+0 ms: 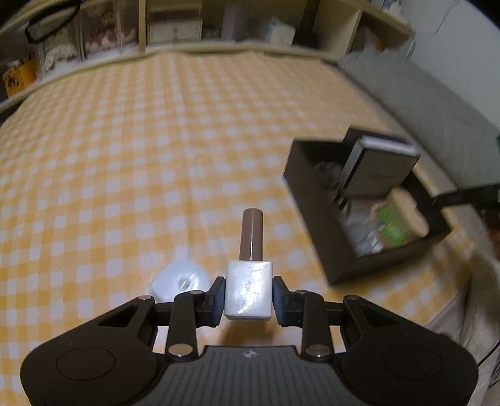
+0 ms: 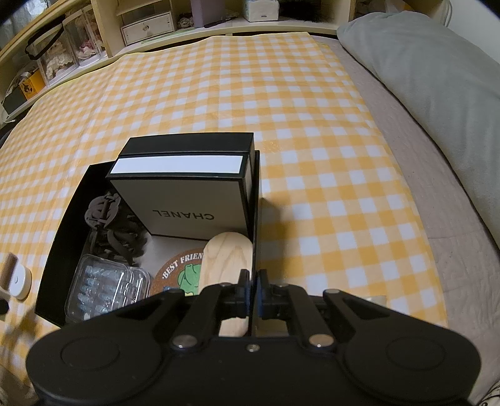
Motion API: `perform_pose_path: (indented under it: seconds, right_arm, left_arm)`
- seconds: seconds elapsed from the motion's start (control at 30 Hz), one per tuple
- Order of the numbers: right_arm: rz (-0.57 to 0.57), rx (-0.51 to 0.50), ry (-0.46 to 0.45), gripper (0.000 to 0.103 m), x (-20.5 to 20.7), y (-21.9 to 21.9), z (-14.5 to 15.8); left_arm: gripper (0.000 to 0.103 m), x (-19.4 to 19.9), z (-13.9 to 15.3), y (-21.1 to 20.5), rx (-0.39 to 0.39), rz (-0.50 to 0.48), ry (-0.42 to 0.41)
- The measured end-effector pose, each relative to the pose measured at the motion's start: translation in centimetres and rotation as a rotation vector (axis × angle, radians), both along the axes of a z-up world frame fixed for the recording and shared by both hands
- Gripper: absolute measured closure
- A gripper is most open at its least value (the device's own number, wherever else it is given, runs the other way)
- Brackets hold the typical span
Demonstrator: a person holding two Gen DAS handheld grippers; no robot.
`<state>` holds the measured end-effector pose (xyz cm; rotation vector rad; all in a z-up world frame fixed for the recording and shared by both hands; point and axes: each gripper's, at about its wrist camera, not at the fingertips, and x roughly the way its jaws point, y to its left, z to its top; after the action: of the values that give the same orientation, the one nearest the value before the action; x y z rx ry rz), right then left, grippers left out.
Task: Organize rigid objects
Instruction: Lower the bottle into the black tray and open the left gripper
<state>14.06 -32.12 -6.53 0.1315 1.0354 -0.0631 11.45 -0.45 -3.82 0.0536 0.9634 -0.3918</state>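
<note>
My left gripper [image 1: 249,301] is shut on a small bottle [image 1: 248,281] with a pearly white square body and a brown cylindrical cap, held above the yellow checked cloth [image 1: 156,140]. An open black box [image 1: 325,231] lies to its right. In the right wrist view my right gripper [image 2: 253,282] is shut, its pads pinching the right wall of the black box [image 2: 257,193]. Inside the box are a white Chanel carton [image 2: 187,203], a wooden oval piece [image 2: 225,259], a round cork coaster [image 2: 178,271], a clear plastic case [image 2: 106,287] and dark hair clips [image 2: 109,225].
A white round object [image 1: 179,281] lies on the cloth just left of the held bottle, and the same white round object [image 2: 18,281] shows left of the box. A grey pillow [image 2: 437,78] lies at the right. Shelves with boxes [image 2: 147,26] line the far edge.
</note>
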Motion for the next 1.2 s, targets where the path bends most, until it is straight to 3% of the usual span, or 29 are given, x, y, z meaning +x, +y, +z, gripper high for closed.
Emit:
perform_pose_path:
  seconds: [0.23, 0.6, 0.93, 1.2]
  right_arm:
    - [0.005, -0.005, 0.003, 0.098, 0.0, 0.0, 0.0]
    - [0.005, -0.003, 0.003, 0.098, 0.0, 0.0, -0.1]
    - [0.005, 0.0, 0.003, 0.098, 0.0, -0.1, 0.0]
    - [0.004, 0.001, 0.003, 0.098, 0.0, 0.0, 0.0]
  left_arm:
    - [0.071, -0.1, 1.6, -3.5, -0.121, -0.023, -0.029]
    - [0.071, 1.6, -0.1, -12.2, -0.257, -0.05, 0.032]
    - [0.071, 3.0, -2.9, -16.1, -0.238, 0.014, 0.103]
    - [0.07, 3.2, -3.4, -17.0, -0.255, 0.026, 0.139]
